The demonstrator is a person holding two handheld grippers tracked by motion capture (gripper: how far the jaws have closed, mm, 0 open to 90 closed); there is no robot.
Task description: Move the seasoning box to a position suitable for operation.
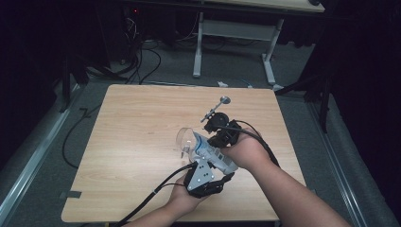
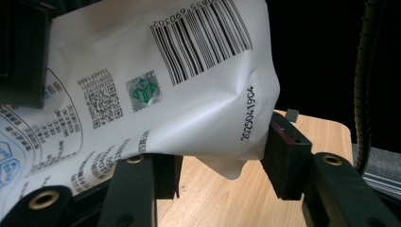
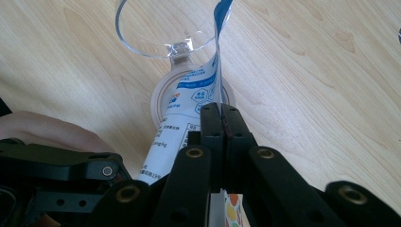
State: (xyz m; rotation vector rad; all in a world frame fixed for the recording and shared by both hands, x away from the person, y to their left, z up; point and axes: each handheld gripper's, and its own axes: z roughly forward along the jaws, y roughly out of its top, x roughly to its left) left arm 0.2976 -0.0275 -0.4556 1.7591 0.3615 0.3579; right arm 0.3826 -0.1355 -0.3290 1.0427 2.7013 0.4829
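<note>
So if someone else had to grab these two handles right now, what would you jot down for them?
Left gripper: jaws on either side of the bottom end of the white pouch; whether they press on it I cannot tell.
Right gripper: shut on the pouch's edge, nearer its open top.
The pouch is tilted, mouth down, into the clear glass cup standing on the wooden table.
Done: pouch is opened and aimed into the cup.
I cannot see any contents in the cup, so pouring probably remains. Then set the pouch down.
</note>
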